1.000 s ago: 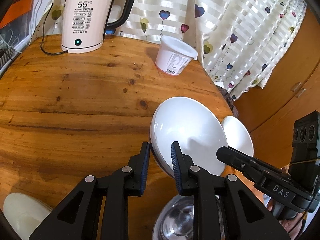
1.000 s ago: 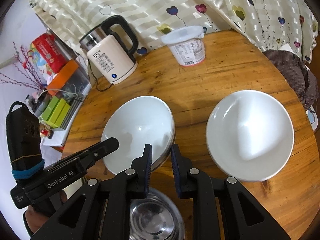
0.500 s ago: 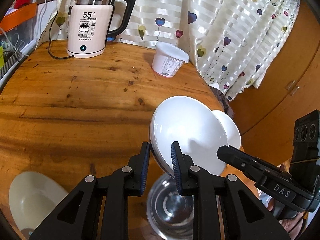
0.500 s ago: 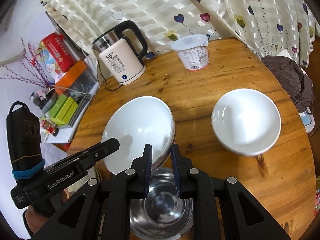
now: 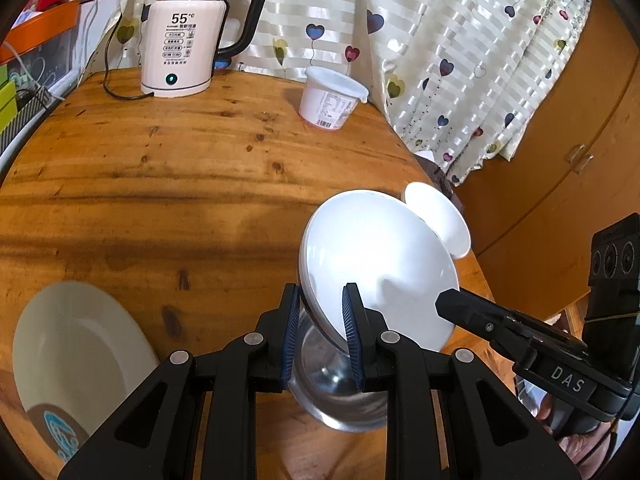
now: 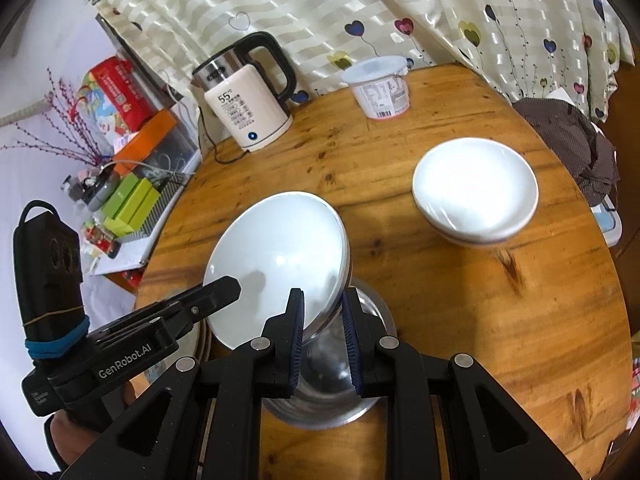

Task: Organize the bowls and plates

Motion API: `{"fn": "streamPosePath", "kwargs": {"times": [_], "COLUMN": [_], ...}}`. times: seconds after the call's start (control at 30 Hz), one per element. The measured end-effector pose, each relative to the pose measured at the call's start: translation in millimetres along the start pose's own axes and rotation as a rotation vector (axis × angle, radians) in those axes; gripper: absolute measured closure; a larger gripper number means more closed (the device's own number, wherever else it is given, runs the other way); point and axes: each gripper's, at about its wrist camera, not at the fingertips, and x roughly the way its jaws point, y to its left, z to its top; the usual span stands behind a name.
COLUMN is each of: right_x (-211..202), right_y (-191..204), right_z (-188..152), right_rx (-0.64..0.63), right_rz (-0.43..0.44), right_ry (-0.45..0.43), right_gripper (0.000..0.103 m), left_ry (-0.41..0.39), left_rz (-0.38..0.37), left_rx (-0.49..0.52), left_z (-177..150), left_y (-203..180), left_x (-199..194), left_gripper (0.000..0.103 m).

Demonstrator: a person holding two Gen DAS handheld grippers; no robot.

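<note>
Both hand-held grippers clamped the same white bowl [image 5: 380, 264]: left hand-held gripper [image 5: 322, 332] on its near-left rim, right hand-held gripper [image 6: 323, 334] on the opposite rim, pads pinching the wall on each side. The bowl was tilted and held off the table [image 5: 160, 184], directly above a steel bowl [image 6: 328, 380] that sat on the wood near the table's front edge.

Edges and room:
- The round wooden table had a wide bare stretch in the middle and back-left, nothing between the lifted bowl and the kettle [image 5: 188, 36].
- The white bowl stack [image 6: 476, 192] sat on the right side, well apart from the lifted bowl, near the right rim but not overhanging.
- The cream plate [image 5: 76, 356] lay at the front-left, close to the edge.
- The kettle and a lidded plastic tub [image 5: 332, 100] stood along the back edge against the curtain [image 6: 360, 4].

Counts:
- White bowls: one lifted, plus the stack, which looked like two nested, though the rims were too blurred to be sure.
- Steel bowls: one.
- Plates: one cream plate with a printed patch at its near rim.
- Kettle: one. Tub: one.

A dark cloth [image 6: 568, 140] hung past the table's right edge.
</note>
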Motion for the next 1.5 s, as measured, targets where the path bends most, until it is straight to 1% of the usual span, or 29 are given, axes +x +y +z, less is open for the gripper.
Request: {"fn": "streamPosePath", "kwargs": {"times": [0.3,0.77,1.07,1.5], "right_x": [-1.5,8.3,10.8,12.5], "right_y": [-5.2,-17.0,-22.4,-20.7], "right_z": [-22.0,-35.2,-35.7,-37.1], "right_rx": [0.015,0.039,0.044,0.038], "right_rz": [-0.002,-0.012,-0.022,-0.015], "right_ry": [0.036,0.097,0.110,0.110], "right_gripper": [0.084,0.084,0.082,0.082], "left_ry": [0.036,0.099,0.108,0.100], "left_rz": [0.015,0.024,0.018,0.025], "left_rx": [0.008,0.003,0.012,0.030], "left_z": [-19.8,-34.6,-35.1,-36.0], "left_y": [-2.9,-2.1,-4.9,-6.9], "left_x": [1.7,16.2,20.1,19.2], "left_gripper": [0.080,0.080,0.080,0.079]}}
